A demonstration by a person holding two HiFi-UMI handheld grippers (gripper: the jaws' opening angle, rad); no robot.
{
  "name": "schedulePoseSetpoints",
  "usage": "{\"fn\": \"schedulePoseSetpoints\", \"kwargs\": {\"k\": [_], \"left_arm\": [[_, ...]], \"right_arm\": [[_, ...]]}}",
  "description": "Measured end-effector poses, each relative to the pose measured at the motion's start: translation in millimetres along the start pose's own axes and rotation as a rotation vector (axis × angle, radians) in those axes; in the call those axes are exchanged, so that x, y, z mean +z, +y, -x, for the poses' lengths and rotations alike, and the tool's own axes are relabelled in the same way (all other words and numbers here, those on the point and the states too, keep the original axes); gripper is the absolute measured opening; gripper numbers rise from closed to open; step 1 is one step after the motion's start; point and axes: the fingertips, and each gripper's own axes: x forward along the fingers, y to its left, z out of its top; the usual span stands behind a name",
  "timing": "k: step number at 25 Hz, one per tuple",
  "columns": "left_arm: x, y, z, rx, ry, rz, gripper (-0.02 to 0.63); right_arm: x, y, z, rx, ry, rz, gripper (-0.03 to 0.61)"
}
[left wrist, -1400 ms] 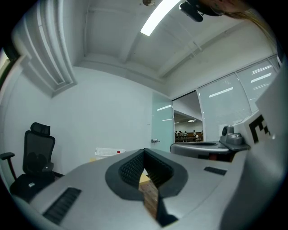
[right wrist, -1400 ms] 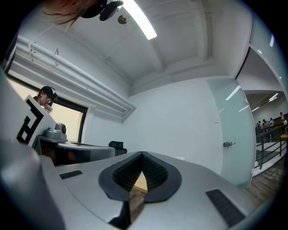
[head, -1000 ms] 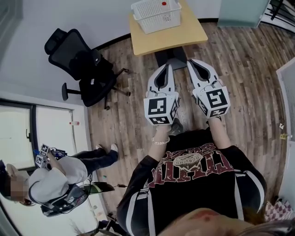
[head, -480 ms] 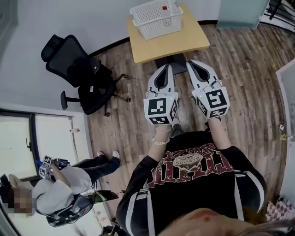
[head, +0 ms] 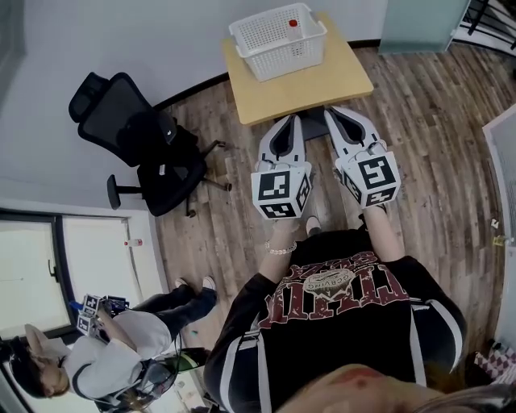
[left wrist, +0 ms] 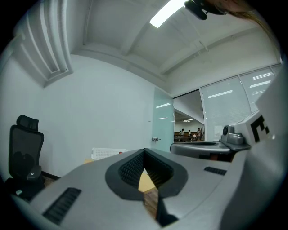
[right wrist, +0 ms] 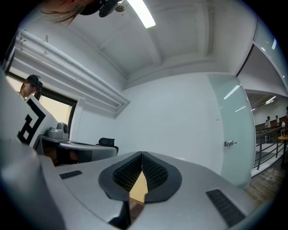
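Far on light wooden surface (head: 322, 81): white mesh plastic basket (head: 284, 55), likely light, stiff; take rim. Left claw (head: 291, 121), right claw (head: 333, 114): jaws together, empty.

— What stands at ten o'clock in the head view?
— A black office chair (head: 141, 141) on the wood-plank floor (head: 435, 121), near the grey wall.
— And at seven o'clock?
— A person in a light top (head: 121, 355), arms raised, well apart from the chair.
— Anything at one o'clock?
— A pale green glass door (head: 419, 20). A long ceiling light (right wrist: 141, 13) glows overhead.
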Motion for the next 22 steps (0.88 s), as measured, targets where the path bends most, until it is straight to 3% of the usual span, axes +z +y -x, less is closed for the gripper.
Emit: {"fn": "schedulePoseSetpoints", "kwargs": {"k": [9,22], "left_arm": [[-2,28,-11,-0.035,0.003,0.005,0.044],[-9,22,-26,-0.071,0.025,0.014,0.044]], "right_arm": [[-6,11,-31,-0.017,0.002,-0.002,0.017],[-11,-2,-33,-0.05,0.019,-0.006,0.017]]}}
